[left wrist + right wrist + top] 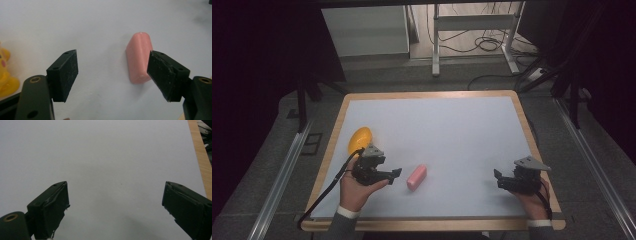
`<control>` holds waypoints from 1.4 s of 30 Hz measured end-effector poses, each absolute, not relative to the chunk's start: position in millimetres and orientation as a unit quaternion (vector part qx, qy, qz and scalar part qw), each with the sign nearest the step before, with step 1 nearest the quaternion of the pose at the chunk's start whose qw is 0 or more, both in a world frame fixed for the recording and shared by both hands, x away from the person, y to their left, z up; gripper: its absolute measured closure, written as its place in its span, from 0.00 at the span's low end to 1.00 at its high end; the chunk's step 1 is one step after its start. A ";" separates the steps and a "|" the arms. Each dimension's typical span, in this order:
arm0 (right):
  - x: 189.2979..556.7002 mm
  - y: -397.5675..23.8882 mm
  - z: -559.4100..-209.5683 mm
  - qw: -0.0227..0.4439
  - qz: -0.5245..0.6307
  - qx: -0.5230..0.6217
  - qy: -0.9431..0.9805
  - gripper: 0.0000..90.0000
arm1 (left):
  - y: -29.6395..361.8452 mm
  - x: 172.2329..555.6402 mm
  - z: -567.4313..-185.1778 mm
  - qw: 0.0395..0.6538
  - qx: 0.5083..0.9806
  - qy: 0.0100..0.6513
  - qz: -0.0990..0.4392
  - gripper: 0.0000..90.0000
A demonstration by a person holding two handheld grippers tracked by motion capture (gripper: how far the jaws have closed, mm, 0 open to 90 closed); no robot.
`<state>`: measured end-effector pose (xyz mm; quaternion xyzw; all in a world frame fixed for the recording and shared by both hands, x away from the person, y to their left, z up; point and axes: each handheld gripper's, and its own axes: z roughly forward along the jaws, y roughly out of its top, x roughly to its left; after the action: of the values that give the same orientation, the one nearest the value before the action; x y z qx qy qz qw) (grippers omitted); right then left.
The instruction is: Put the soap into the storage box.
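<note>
White table (452, 135): left gripper (112, 72) gaped beside pink block (138, 58), approaching; next, straddle it. Right gripper (115, 207) gaped, idle.

Yellow toy (360, 139) on white table (452, 130)

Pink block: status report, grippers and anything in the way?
Left gripper open, aimed at pink block, not touching. Right gripper open over bare white mat. Block lies flat; yellow toy sits behind the left gripper, out of the path.
</note>
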<state>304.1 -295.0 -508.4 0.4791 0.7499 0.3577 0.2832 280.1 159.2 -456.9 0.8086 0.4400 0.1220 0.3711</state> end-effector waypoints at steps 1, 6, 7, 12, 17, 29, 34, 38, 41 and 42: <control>304.1 -295.2 -508.3 0.284 0.358 0.479 0.750 0.08 | 157.2 280.4 -456.4 0.371 0.810 0.438 0.121 0.28; 303.8 -296.0 -507.6 0.284 0.359 0.479 0.749 0.08 | 151.3 282.3 -454.7 0.377 0.809 0.435 0.116 0.28; 303.8 -296.1 -507.4 0.284 0.358 0.479 0.749 0.08 | 150.0 282.5 -455.0 0.374 0.811 0.435 0.116 0.28; 303.8 -296.3 -507.5 0.284 0.358 0.481 0.748 0.08 | 135.1 282.2 -457.3 0.365 0.823 0.421 0.111 0.28; 303.8 -296.0 -507.4 0.284 0.359 0.480 0.749 0.08 | 125.3 284.1 -458.2 0.361 0.827 0.416 0.107 0.28; 304.2 -298.2 -507.7 0.284 0.358 0.482 0.747 0.08 | 103.4 290.5 -469.6 0.345 0.836 0.417 0.094 0.28; 304.6 -298.3 -508.4 0.284 0.357 0.483 0.748 0.08 | 102.1 292.6 -472.6 0.341 0.837 0.418 0.092 0.28; 304.8 -297.9 -508.8 0.284 0.355 0.483 0.748 0.08 | 99.3 294.5 -476.3 0.340 0.837 0.419 0.089 0.28; 304.9 -297.7 -509.1 0.284 0.354 0.484 0.749 0.08 | 95.9 295.2 -480.1 0.341 0.837 0.419 0.083 0.28; 305.0 -297.6 -509.3 0.284 0.354 0.483 0.749 0.08 | 94.4 295.2 -481.4 0.341 0.838 0.419 0.080 0.28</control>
<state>305.0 -297.6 -509.3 0.4834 0.7487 0.3537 0.2840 295.2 94.4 -481.4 0.8376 0.4195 0.0801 0.3406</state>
